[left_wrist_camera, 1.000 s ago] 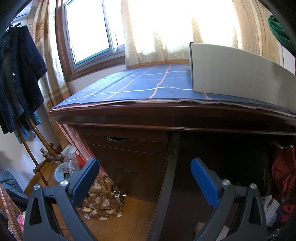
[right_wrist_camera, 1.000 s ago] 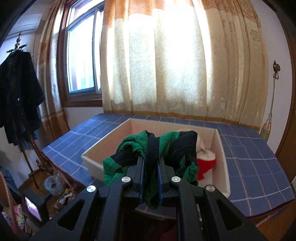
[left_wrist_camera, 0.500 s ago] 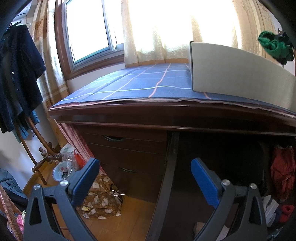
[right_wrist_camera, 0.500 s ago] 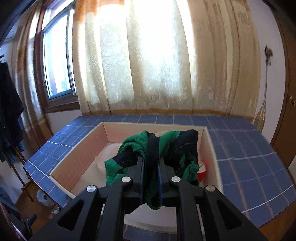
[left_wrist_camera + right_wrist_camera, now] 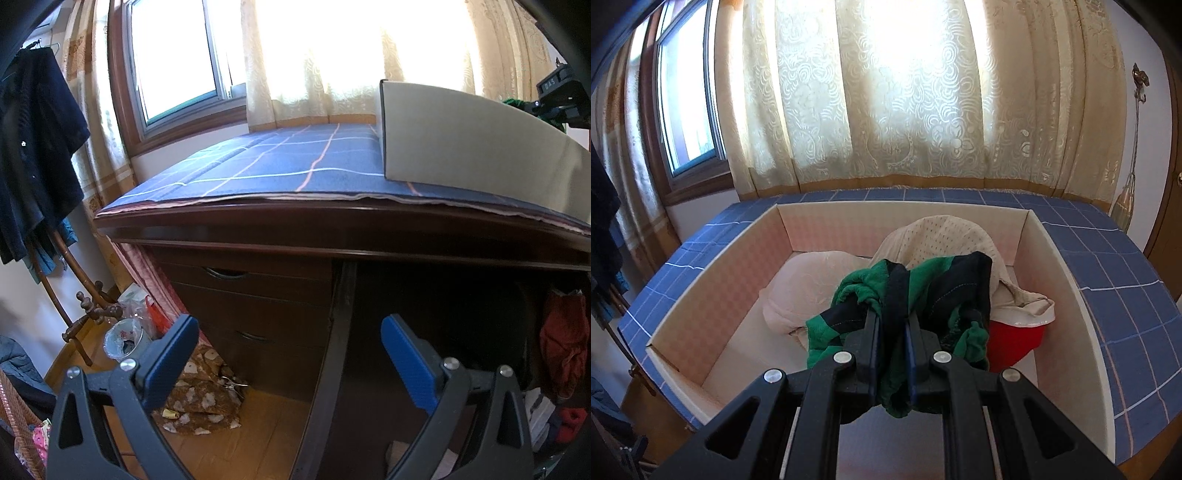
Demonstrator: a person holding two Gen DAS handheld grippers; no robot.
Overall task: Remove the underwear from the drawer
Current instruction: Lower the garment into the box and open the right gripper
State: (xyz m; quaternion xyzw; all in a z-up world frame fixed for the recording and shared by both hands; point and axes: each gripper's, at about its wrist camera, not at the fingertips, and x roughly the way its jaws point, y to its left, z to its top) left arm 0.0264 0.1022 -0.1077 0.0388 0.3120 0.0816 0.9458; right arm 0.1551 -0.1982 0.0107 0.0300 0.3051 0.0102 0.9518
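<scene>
Underwear [image 5: 923,295], one green-and-black striped pair, hung bunched in my right jaws [image 5: 892,332], clenched on the cloth above a white box [image 5: 1067,280]; crumpled so, it showed no clear long axis. Only my right camera saw inside: two pale garments [image 5: 820,280] and one red [image 5: 1015,338]. My left jaws [image 5: 288,347] stood released and empty before the dark desk [image 5: 258,295], whose two closed drawers [image 5: 255,317] only that view showed.

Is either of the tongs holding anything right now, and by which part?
Right tongs pinch the bunched middle of green-and-navy striped cloth underwear above the white cardboard box. Left tongs hold nothing.
</scene>
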